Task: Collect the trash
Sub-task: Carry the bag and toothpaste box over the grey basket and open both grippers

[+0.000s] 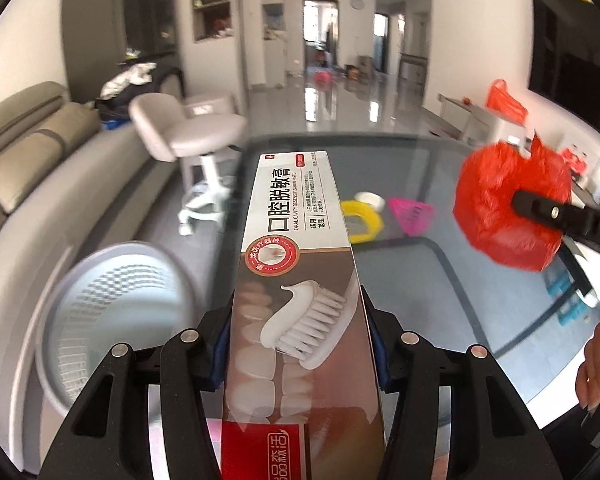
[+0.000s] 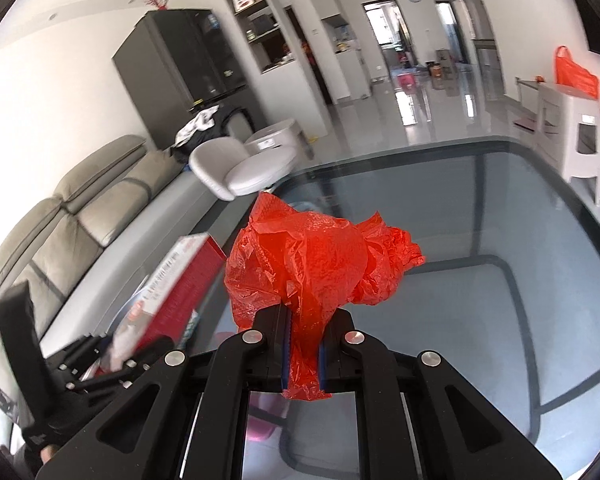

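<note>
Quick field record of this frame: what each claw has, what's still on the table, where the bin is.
left claw: shut on toothpaste box, held lengthwise, pointing away from camera
right claw: shut on crumpled red plastic bag
still on glass table: yellow tape roll, pink item
bin: white mesh wastebasket beside the table, lower left in the left wrist view
sofa: beyond the wastebasket

Toothpaste box (image 1: 296,280) was glossy printed card; red bag (image 2: 320,264) thin crinkled plastic; table (image 2: 480,280) smooth reflective glass.
</note>
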Demonstrator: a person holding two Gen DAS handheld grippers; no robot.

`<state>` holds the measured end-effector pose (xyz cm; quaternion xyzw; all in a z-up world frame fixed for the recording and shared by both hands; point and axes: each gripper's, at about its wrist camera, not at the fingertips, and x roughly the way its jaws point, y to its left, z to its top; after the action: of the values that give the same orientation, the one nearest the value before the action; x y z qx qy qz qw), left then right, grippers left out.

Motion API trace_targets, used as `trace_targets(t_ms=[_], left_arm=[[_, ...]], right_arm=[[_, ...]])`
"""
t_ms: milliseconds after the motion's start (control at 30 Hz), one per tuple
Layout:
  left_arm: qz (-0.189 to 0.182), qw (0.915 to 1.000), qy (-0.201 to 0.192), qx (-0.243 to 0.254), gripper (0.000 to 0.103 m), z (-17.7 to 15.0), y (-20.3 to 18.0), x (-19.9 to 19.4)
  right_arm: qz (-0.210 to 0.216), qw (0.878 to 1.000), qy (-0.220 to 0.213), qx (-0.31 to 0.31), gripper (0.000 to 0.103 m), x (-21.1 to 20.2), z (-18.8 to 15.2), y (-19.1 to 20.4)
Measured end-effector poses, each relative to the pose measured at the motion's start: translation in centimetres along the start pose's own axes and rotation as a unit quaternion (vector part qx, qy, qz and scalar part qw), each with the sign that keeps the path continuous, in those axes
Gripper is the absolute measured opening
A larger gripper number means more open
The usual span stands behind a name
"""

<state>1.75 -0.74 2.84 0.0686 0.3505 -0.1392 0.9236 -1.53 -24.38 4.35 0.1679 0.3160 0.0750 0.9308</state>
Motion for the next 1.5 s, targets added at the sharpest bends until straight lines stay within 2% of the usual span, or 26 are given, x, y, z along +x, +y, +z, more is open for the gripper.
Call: trace_targets(t_ms=[267, 467, 767, 1067, 1167, 1233, 1300, 1367, 1500], left_arm=[[0.069, 0.997, 0.004, -0.033, 0.051, 0.0, 7.8, -1.3], [0.108, 0.9915, 0.015, -0.071, 0.051, -1.8, 13.7, -1.3], [0.127, 0.9833, 0.045, -0.122, 0.051, -4.7, 19.9, 1.0], [0.121, 0.9799, 0.068, -0.144, 0.052, -6.0, 22.1, 3.1], [0.121, 0.9788, 0.074, -0.147, 0.052, -6.5, 22.5, 3.1], [0.123, 0.9778, 0.078, -0.151, 0.052, -6.9, 22.9, 3.1], [0.125, 0.9767, 0.08, -0.155, 0.056, -7.1, 23.3, 2.9], [0.126, 0.9759, 0.079, -0.16, 0.064, -7.4, 23.7, 2.7], [0.131, 0.9743, 0.077, -0.166, 0.065, -7.5, 23.8, 2.2]], right_arm=[[0.07, 0.996, 0.028, -0.049, 0.009, 5.0, -0.4, 8.6], [0.103, 0.988, 0.059, -0.095, 0.009, 9.6, -1.6, 14.9], [0.131, 0.969, 0.126, -0.165, 0.01, 16.9, -3.8, 22.9], [0.134, 0.956, 0.166, -0.202, 0.01, 20.8, -5.1, 26.1], [0.131, 0.953, 0.169, -0.213, 0.016, 21.4, -5.4, 26.9], [0.131, 0.953, 0.168, -0.217, 0.028, 21.4, -5.4, 27.0], [0.13, 0.953, 0.162, -0.219, 0.058, 21.3, -5.4, 27.2], [0.128, 0.955, 0.15, -0.22, 0.059, 20.9, -5.2, 27.1], [0.124, 0.956, 0.15, -0.221, 0.059, 20.7, -5.4, 27.1]])
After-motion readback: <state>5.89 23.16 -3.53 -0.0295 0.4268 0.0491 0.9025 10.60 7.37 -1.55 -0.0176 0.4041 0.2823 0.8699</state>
